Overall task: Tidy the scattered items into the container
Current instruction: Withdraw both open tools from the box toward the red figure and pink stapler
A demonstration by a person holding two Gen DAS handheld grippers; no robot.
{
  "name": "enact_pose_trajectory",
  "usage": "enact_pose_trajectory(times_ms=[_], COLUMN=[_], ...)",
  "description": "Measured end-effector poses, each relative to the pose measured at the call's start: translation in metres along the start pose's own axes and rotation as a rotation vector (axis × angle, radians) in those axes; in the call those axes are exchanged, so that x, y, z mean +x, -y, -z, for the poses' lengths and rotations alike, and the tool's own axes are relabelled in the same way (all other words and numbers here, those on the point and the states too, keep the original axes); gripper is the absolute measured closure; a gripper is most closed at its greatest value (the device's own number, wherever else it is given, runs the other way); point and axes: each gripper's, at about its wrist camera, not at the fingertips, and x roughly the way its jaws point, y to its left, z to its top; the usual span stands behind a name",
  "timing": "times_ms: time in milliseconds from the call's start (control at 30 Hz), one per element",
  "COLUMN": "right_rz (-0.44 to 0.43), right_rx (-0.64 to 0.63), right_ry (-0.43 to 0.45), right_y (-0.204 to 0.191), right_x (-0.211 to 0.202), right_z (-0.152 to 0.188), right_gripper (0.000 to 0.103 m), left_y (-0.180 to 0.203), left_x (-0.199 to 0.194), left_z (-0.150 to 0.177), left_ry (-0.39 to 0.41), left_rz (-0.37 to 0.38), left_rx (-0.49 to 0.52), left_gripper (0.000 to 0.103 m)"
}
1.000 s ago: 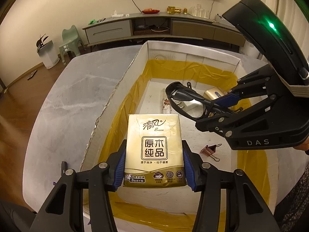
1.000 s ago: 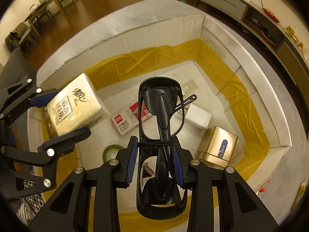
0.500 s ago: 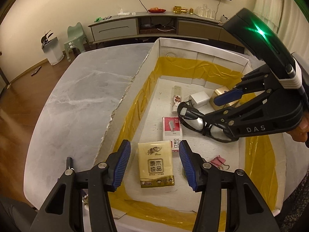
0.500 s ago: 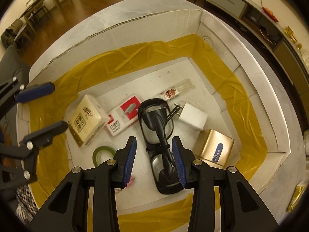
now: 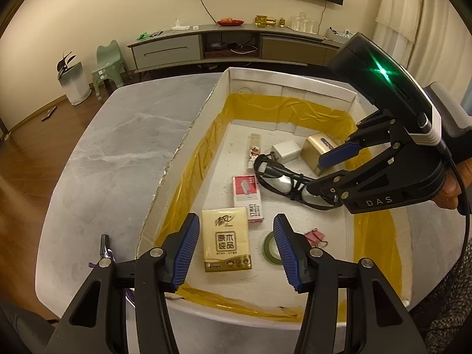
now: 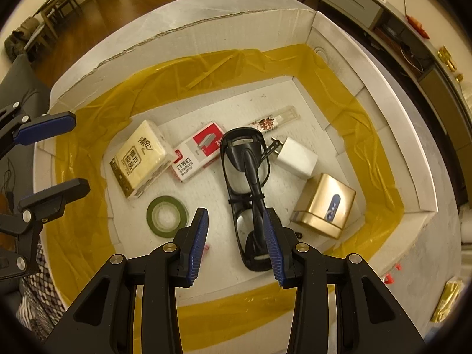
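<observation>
A grey marble table (image 5: 118, 153) carries the white cardboard box (image 6: 183, 38), its inside edges taped yellow, and both grippers hang over it with jaws spread wide and nothing between them. Below the left gripper (image 5: 236, 247) the tissue pack (image 5: 226, 239) lies flat on the box floor beside a red-and-white staples box (image 5: 247, 197), while the black glasses (image 6: 247, 188) lie folded on the floor under the right gripper (image 6: 236, 244). Around them sit a gold tin (image 6: 324, 206), a white charger (image 6: 296, 159), a green tape roll (image 6: 167, 216) and a pink binder clip (image 5: 315, 235).
</observation>
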Motion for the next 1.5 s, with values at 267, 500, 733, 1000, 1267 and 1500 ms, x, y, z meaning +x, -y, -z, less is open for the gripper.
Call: enact_pose_trajectory(times_ms=[267, 500, 733, 1000, 1267, 1500], right_rz=[0.000, -0.005, -0.011, -0.016, -0.022, -0.031], right_rx=[-0.011, -0.022, -0.023, -0.024, -0.039, -0.064], right_ry=[0.023, 0.042, 0.062, 0.079, 0.113, 0.130], right_y=[-0.005, -0.011, -0.013, -0.012, -0.015, -0.014], right_x=[-0.022, -0.038, -0.053, -0.066, -0.083, -0.092], right_z=[0.013, 0.028, 0.045, 0.066, 0.085, 0.103], right_gripper=[0.061, 0.061, 0.061, 0.060, 0.059, 0.059], left_y=[0.019, 0.035, 0.049, 0.065, 0.079, 0.094], left_x=[-0.021, -0.035, -0.049, -0.060, -0.070, -0.076], left_z=[0.004, 0.012, 0.017, 0.021, 0.028, 0.033], left_ry=[0.021, 0.020, 0.024, 0.026, 0.019, 0.006], left_rz=[0.000, 0.007, 0.012, 0.016, 0.025, 0.034], left_rx=[0.045, 0.067, 0.080, 0.084, 0.076, 0.077], left_gripper=[0.049, 0.049, 0.049, 0.049, 0.049, 0.049])
